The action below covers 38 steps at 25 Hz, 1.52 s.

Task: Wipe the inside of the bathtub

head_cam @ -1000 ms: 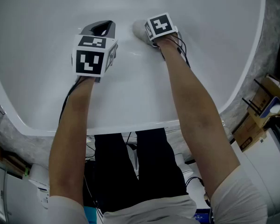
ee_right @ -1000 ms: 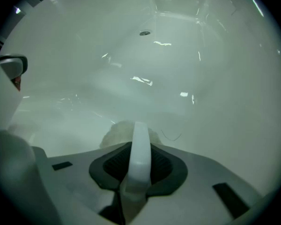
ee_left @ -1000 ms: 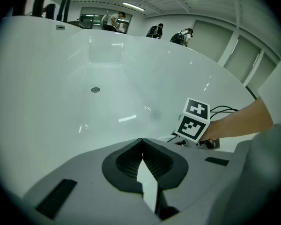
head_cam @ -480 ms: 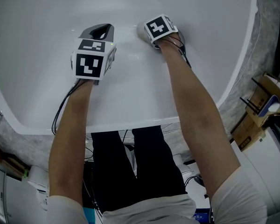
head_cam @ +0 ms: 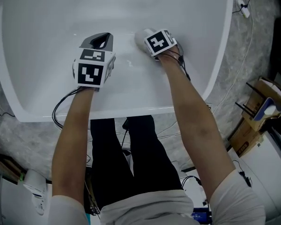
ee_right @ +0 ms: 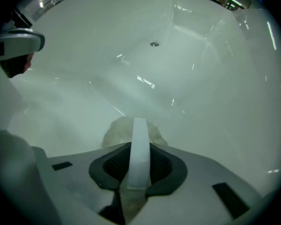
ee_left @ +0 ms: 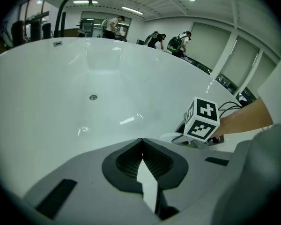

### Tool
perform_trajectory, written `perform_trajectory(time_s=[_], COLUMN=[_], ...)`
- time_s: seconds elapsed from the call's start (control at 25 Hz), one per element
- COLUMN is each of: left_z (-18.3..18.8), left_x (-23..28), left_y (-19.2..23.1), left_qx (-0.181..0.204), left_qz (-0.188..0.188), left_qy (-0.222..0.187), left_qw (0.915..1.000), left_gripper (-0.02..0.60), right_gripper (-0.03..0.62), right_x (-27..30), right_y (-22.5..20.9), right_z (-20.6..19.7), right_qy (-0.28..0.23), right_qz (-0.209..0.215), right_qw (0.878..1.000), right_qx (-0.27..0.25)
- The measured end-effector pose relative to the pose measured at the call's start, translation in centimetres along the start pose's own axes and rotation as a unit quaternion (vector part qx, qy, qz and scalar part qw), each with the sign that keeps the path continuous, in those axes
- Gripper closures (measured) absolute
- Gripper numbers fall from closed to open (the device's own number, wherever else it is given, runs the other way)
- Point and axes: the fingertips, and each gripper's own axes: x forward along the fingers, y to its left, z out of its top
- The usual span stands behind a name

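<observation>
While scrubbing mid-wipe, got the right gripper (ee_right: 139, 125) clamped on a pale cloth (ee_right: 113, 131), pressed against the bathtub (head_cam: 47, 32) inner surface, well short of the drain (ee_right: 153, 44). Left gripper (ee_left: 141, 149) jaws together, empty, also short of the drain. Next up, probably: push cloth toward drain, keeping pressure.

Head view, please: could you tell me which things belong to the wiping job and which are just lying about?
Job in hand:
bathtub
cloth, clamped in the right gripper
left gripper, jaws shut on nothing

Lying about:
cardboard boxes
floor cables
</observation>
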Motion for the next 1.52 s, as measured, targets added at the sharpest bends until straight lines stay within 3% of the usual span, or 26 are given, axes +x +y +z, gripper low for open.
perform_trajectory(time_s=[0.36, 0.64, 0.96, 1.28, 1.52], left_z=[1.8, 3.3, 6.6, 9.5, 10.3], left_x=[-6.0, -13.4, -22.5, -30.9, -36.1], left_y=[-2.8, -5.6, -10.4, -15.3, -17.4], left_qx=[-0.022, -0.044, -0.046, -0.037, -0.032], left_qz=[0.015, 0.033, 0.040, 0.040, 0.031], left_qy=[-0.037, -0.067, -0.121, -0.178, -0.207], left_qw=[0.9990, 0.9963, 0.9908, 0.9826, 0.9773], left_gripper=[0.569, 0.569, 0.569, 0.569, 0.569], right_gripper=[0.498, 0.499, 0.497, 0.497, 0.497], right_x=[-9.3, -18.4, -32.0, -43.0, -51.2], right_y=[0.6, 3.5, 4.9, 7.3, 9.5], right_z=[1.4, -0.6, -2.8, -5.6, -4.9], right_qy=[-0.139, -0.218, -0.342, -0.411, -0.474], right_qz=[0.019, 0.048, 0.066, 0.091, 0.096], right_qw=[0.988, 0.972, 0.934, 0.905, 0.874], right_qx=[0.069, 0.067, 0.077, 0.055, 0.044])
